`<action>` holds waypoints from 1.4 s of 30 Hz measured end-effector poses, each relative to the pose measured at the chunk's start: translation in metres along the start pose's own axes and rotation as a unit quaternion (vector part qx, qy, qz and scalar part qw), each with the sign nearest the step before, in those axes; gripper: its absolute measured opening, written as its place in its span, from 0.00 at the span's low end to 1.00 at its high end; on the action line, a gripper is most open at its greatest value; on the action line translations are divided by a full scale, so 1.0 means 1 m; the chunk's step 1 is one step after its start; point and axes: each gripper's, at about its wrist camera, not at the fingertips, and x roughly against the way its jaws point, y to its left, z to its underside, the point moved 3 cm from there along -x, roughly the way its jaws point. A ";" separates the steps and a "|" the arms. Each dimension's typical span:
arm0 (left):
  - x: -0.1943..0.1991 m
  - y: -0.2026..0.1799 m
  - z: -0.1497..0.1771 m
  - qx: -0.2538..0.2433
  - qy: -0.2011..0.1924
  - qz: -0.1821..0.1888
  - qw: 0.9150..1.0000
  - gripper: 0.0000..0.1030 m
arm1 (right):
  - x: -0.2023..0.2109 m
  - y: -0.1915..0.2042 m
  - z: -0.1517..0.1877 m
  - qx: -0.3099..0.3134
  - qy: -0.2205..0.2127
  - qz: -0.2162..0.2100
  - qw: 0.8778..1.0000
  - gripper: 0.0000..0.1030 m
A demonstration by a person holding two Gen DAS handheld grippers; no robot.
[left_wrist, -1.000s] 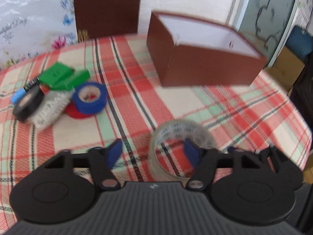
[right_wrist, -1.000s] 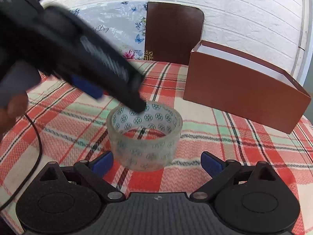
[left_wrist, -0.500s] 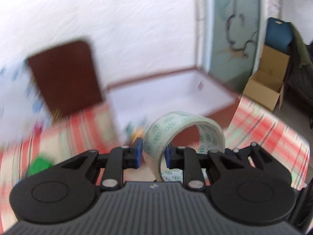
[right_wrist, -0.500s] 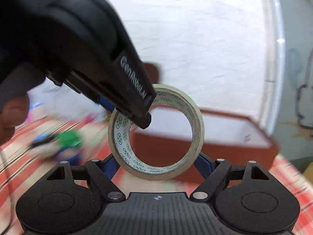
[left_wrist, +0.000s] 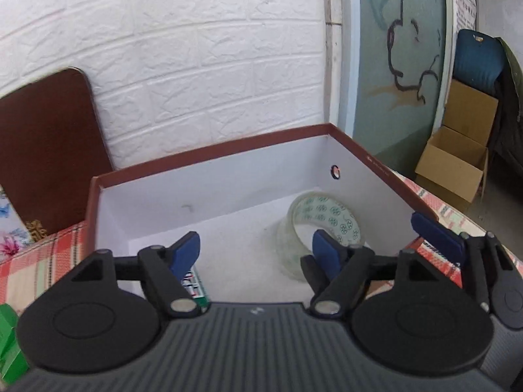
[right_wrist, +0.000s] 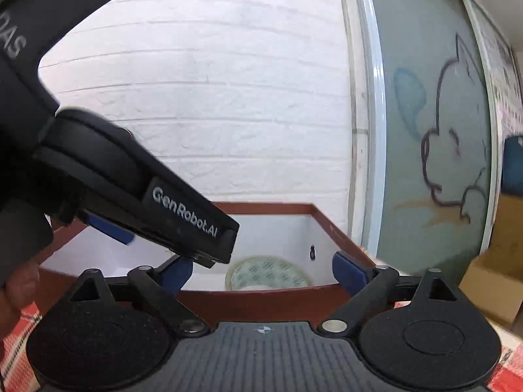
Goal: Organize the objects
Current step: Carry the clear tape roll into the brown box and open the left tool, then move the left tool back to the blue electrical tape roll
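A clear tape roll with green print (left_wrist: 322, 225) lies inside the brown box (left_wrist: 209, 148) with a white inside, near its right wall. My left gripper (left_wrist: 256, 251) is open and empty, held above the box's near side. In the right wrist view the tape roll (right_wrist: 268, 276) shows on the box floor beyond the box's near wall (right_wrist: 261, 300). My right gripper (right_wrist: 261, 269) is open and empty just in front of the box. The left gripper's body (right_wrist: 137, 192) crosses that view from the left.
A green-and-white item (left_wrist: 196, 285) lies in the box under my left gripper. A green block (left_wrist: 8, 343) sits at far left on the red plaid tablecloth (left_wrist: 36, 261). A brown chair back (left_wrist: 45, 137) stands behind. Cardboard boxes (left_wrist: 454, 163) stand on the floor at right.
My left gripper carried the tape roll from the table to over the box, then opened. The roll now lies in the box. My right gripper followed to the box.
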 end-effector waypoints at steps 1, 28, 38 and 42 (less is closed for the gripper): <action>0.006 0.002 0.001 0.000 -0.005 -0.007 1.000 0.76 | 0.006 0.001 0.002 0.001 -0.006 -0.007 1.000 0.90; 0.119 0.165 0.165 0.120 0.129 -0.182 0.967 0.77 | 0.106 0.128 0.060 -0.020 0.251 -0.199 0.947 0.47; 0.157 0.274 0.261 0.216 0.081 -0.262 0.937 1.00 | 0.104 0.198 0.048 0.049 0.237 -0.259 0.935 0.48; 0.170 0.288 0.274 0.257 0.027 -0.238 0.936 1.00 | 0.088 0.232 0.034 0.083 0.192 -0.259 0.943 0.55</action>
